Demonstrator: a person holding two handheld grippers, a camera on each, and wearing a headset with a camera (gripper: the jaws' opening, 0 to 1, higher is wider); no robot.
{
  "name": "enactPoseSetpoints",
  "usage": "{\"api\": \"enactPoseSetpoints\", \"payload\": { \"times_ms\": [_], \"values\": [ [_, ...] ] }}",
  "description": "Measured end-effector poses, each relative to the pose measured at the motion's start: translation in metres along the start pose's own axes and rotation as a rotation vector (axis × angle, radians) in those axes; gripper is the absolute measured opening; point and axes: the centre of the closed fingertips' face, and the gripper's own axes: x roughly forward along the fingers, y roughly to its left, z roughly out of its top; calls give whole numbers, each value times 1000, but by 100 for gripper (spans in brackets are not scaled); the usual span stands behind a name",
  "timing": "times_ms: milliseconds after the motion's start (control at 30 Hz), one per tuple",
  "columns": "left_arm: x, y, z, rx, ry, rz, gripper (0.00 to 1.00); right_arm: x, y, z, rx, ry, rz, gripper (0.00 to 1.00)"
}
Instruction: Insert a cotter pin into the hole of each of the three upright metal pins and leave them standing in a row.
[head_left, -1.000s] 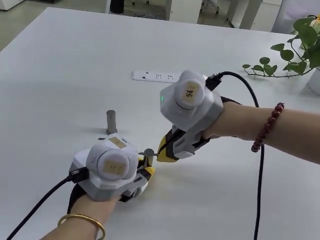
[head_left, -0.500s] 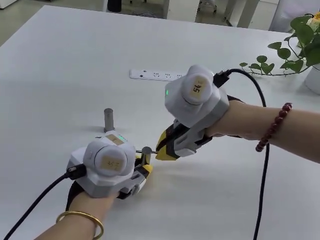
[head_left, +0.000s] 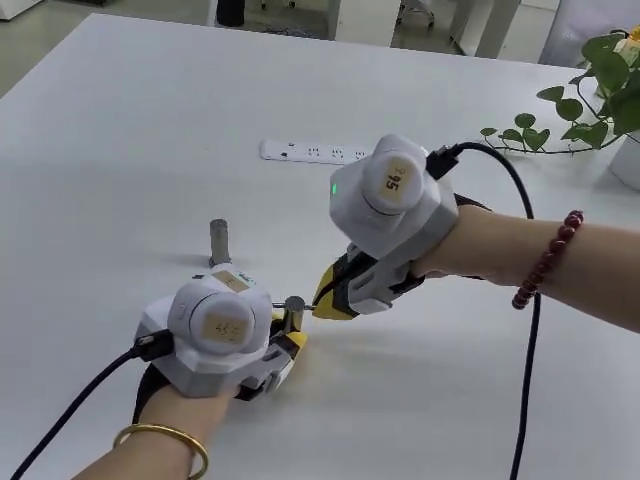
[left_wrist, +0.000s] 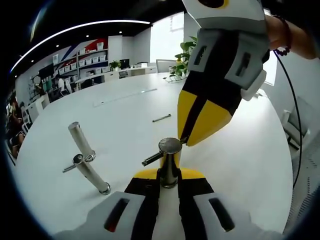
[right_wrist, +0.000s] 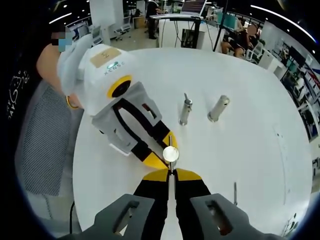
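The left gripper (left_wrist: 170, 176), at the bottom centre of its view, has its jaws closed on the shank of a grey, round-headed upright metal pin (left_wrist: 169, 150) standing on the white tabletop (left_wrist: 240, 160). A thin steel cotter pin (left_wrist: 152, 159) runs through its hole. The right gripper (right_wrist: 172, 174) has its jaws pinched nearly together on the cotter pin's other end. A second grey metal pin (left_wrist: 81, 140) stands at centre left.

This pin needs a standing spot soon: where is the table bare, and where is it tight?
Bare table runs between the power strip and the standing pin, and left of that pin. Crowded: where the left gripper grips the held pin and the right gripper holds the cotter pin.
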Motion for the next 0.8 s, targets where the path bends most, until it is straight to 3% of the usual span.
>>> {"api": "enactPoseSetpoints", "payload": {
  "times_ms": [800],
  "values": [
    [0, 0, 0, -16, 0, -1, 11, 3, 0, 6, -13, -19, -2, 0]
  ]
}}
